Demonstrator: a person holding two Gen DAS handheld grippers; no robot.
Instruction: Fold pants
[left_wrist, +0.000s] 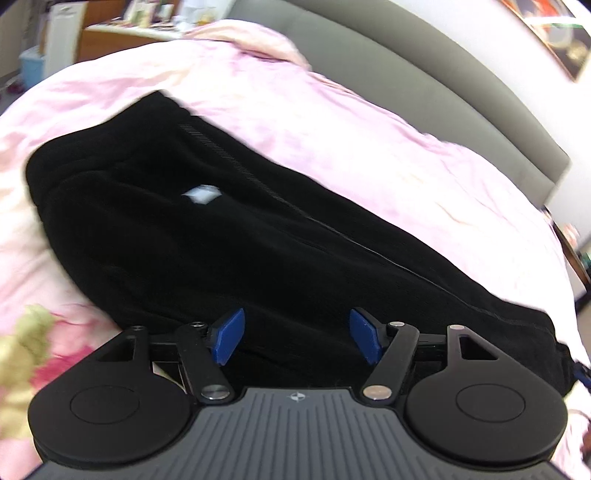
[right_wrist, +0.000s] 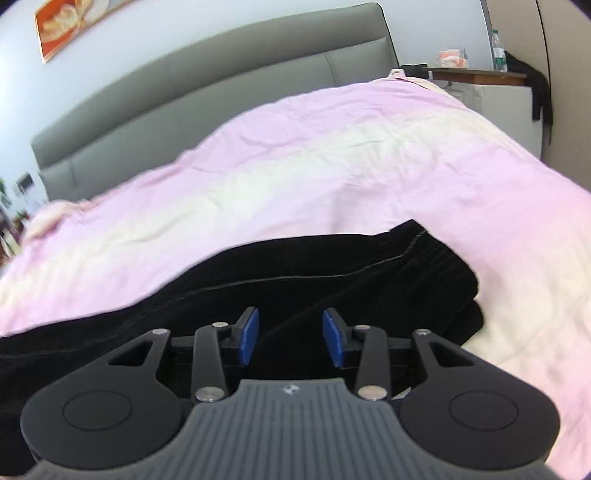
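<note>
Pants (left_wrist: 229, 236), black and already doubled leg over leg, lie lengthwise on the pink duvet (left_wrist: 332, 122) in the left wrist view, a small white tag (left_wrist: 201, 194) showing on top. The left gripper (left_wrist: 297, 334) hovers over their near edge with jaws spread wide and nothing between them, likely lining up for a pinch. From the right wrist view, the same pants (right_wrist: 332, 273) stretch across the duvet (right_wrist: 295, 166) below the grey headboard (right_wrist: 221, 62), one end bunched at right. The right gripper (right_wrist: 290, 338) also sits low over the cloth, jaws parted and empty, probably placed so both ends can lift together for the next fold.
</note>
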